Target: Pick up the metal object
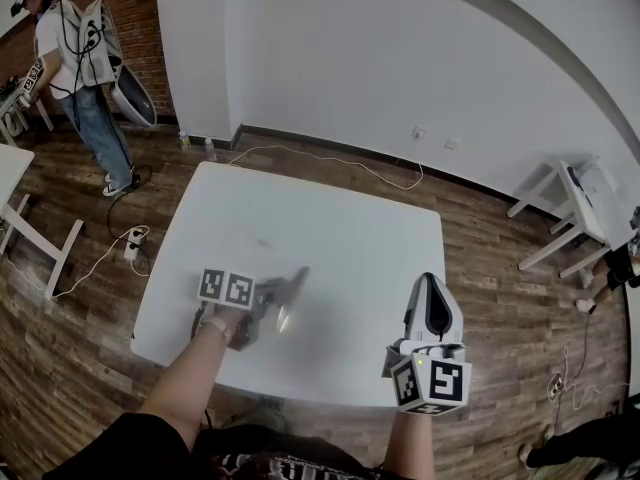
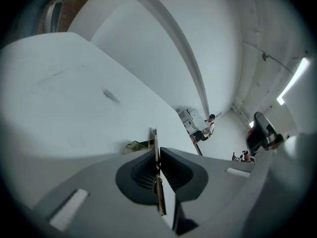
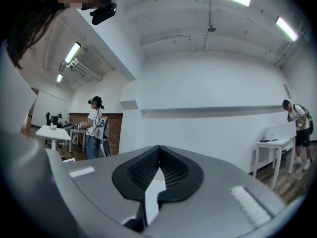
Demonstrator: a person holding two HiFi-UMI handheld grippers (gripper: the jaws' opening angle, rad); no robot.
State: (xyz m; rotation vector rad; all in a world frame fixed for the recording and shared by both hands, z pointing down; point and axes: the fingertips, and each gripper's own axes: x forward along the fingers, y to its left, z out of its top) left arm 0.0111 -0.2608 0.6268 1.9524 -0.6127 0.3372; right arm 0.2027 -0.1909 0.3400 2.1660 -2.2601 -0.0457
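A thin flat metal object (image 2: 155, 139) stands edge-on between the pads of my left gripper (image 2: 157, 151), and its tip pokes out past the fingertips. The left gripper is shut on it. In the head view the left gripper (image 1: 288, 294) is blurred and sits low over the near left part of the white table (image 1: 330, 218), with a bright glint of the metal object (image 1: 283, 318) at its jaws. My right gripper (image 1: 432, 306) hangs near the table's front right edge, level, with its jaws shut and nothing between them (image 3: 158, 150).
A person (image 1: 75, 68) with a backpack stands at the far left on the wood floor. A cable and power strip (image 1: 135, 240) lie left of the table. Other white tables (image 1: 575, 213) stand at the right. A faint dark mark (image 1: 262, 242) is on the tabletop.
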